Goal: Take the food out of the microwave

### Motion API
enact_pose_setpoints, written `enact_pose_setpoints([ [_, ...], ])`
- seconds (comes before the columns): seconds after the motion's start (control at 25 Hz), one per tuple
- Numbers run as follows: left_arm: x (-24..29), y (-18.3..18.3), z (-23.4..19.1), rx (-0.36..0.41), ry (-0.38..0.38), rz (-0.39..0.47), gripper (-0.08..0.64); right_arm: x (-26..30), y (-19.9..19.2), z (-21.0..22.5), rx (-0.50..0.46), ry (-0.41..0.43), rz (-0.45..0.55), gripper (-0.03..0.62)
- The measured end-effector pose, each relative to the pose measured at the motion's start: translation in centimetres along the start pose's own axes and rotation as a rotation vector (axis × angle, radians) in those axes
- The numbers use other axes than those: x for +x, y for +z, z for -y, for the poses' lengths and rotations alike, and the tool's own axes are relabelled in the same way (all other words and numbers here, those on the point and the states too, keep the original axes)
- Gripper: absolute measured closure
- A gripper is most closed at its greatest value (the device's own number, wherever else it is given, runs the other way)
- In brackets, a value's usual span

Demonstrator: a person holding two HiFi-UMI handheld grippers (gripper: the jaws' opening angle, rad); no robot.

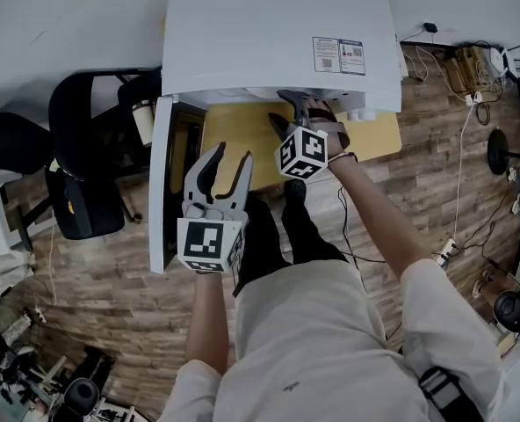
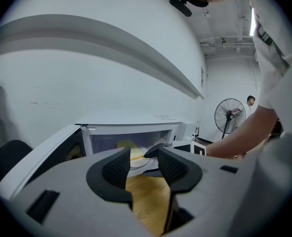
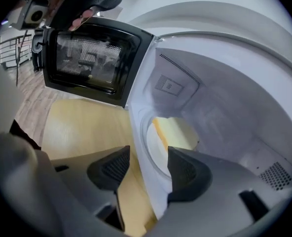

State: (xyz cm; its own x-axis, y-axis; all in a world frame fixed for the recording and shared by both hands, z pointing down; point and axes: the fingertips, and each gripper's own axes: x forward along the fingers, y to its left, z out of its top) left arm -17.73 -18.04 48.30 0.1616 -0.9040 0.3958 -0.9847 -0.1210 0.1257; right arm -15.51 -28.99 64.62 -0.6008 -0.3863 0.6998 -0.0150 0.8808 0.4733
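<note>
The white microwave [image 1: 278,33] stands on a yellow wooden table [image 1: 234,130] with its door [image 1: 161,183] swung open to the left. Inside, a white plate [image 3: 158,154] carries a pale yellow piece of food [image 3: 175,132] on the turntable. My right gripper [image 1: 282,108] is at the cavity mouth, open. Its fingers [image 3: 185,172] straddle the microwave's front lip, and nothing is held. My left gripper [image 1: 231,154] hovers open and empty over the table's near edge, facing the opening. From there the plate [image 2: 136,163] and food [image 2: 128,144] show between its jaws.
A black office chair [image 1: 84,148] stands left of the open door. Cables and a power strip [image 1: 444,253] lie on the wooden floor to the right. A pedestal fan [image 2: 230,115] and a distant person stand beyond the table. My own legs are close against the table's front.
</note>
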Motion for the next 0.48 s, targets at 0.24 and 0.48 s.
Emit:
enact_pose_setpoints([
  [0.24, -0.4, -0.3, -0.7, -0.004, 0.000, -0.005, 0.407, 1.6, -0.5, 0.1, -0.041, -0.007, -0.044, 0.370],
  [0.48, -0.8, -0.7, -1.0, -0.006, -0.006, -0.008, 0.408, 2.6, -0.8, 0.0, -0.070, -0.006, -0.077, 0.370],
])
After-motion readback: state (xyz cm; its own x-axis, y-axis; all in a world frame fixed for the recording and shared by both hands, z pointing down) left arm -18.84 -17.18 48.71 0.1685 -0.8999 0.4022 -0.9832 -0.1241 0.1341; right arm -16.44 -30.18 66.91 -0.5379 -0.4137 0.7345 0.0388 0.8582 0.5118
